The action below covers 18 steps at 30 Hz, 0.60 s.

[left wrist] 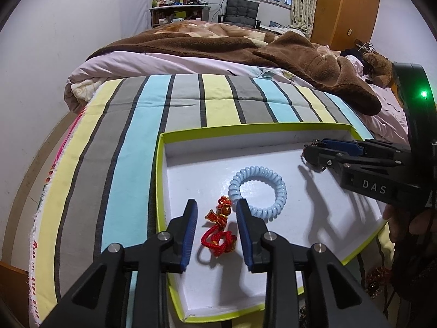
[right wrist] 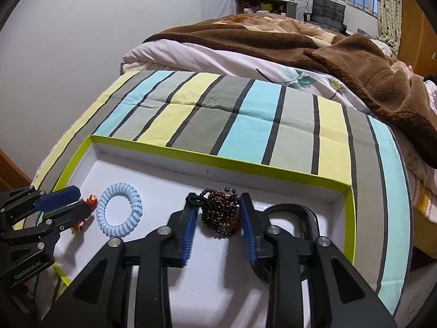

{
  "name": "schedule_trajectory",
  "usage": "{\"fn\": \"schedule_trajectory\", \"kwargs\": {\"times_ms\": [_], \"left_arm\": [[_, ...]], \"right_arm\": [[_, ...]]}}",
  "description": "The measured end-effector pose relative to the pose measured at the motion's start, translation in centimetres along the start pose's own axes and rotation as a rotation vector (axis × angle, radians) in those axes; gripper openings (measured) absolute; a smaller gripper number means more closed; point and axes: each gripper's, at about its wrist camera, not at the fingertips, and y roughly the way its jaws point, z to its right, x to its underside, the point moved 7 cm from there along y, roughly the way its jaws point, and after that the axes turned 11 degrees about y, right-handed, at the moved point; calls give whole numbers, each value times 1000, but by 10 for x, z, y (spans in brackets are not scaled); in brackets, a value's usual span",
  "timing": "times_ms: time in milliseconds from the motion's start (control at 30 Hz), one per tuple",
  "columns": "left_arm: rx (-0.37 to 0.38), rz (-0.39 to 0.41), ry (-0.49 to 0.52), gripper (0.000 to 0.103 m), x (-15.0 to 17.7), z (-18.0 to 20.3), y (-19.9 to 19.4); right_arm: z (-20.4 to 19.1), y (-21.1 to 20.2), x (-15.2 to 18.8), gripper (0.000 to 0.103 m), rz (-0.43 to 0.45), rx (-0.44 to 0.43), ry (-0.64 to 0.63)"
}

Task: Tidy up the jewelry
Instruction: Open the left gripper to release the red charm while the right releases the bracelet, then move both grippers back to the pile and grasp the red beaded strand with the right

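Jewelry is gathered in a shallow white tray (right wrist: 281,168) with a lime-green rim, set on a striped cloth. A red knotted cord charm (left wrist: 218,231) lies between the parted fingers of the left gripper (left wrist: 217,229), untouched by either pad. A dark red bead strand (right wrist: 221,214) is heaped between the parted fingers of the right gripper (right wrist: 218,225); contact cannot be told. A pale blue coil bracelet (right wrist: 120,209) rests between the two. Both pieces are judged light and limp; the beads are likely slippery and are best pinched across the bunched middle, the charm at its thick knot.
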Motion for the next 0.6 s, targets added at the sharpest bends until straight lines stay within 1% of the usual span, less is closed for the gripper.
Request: {"fn": "schedule_trajectory", "kwargs": {"times_ms": [67,133,300,433,600], "left_arm": [[-1,1,-5,33,0,0,-1],[2,6,-6,39,0,0,-4],[6,40,4,42,0,4,-23],[19,71,-5,44,2,7,-42],[29,91,-22,45,11,10,-60]], "right_arm": [[-1,-1,0,41,6,0,0],[-1,-5,-2,41,21,-5,4],[-3,-22,-3,41,57,-29,14],[-3,-43,0,42,92,-44,29],[-2,-70,13,42,123,-54,48]]}}
